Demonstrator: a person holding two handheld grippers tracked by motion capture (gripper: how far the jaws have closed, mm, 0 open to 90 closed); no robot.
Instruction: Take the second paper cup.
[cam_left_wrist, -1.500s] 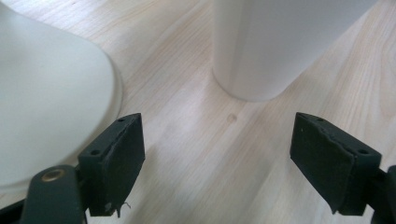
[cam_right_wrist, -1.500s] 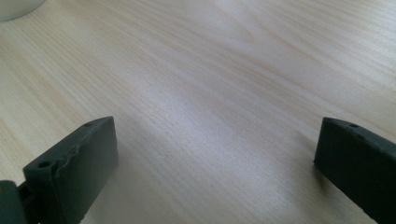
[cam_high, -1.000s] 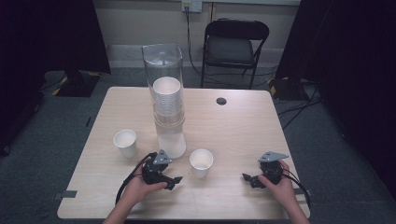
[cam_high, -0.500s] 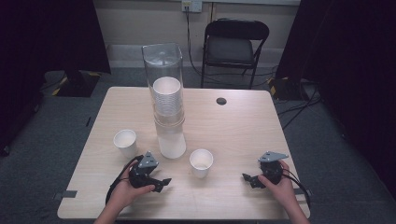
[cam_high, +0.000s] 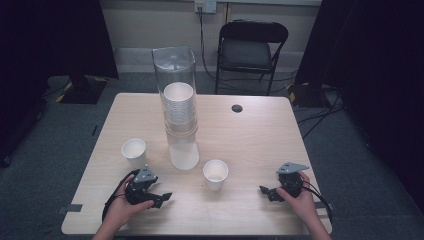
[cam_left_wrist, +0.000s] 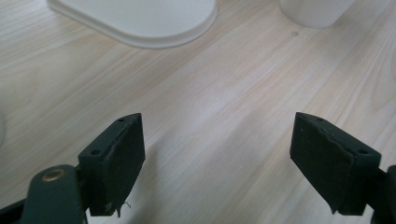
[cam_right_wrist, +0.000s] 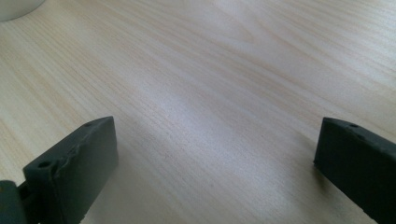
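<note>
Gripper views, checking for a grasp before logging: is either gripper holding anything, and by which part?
Nothing is held. The left gripper and right gripper are both open over the bare light wooden table.

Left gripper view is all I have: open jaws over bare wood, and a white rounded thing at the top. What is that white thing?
Observer: It looks like the white foot of a tall clear tube that holds a stack of paper cups.
Operator: Any loose cups?
Observer: Two. The left cup stands left of the tube, the middle cup right of the left gripper.
Operator: And the other gripper?
Observer: The right gripper is at the table front right, jaws open, nothing between them.
</note>
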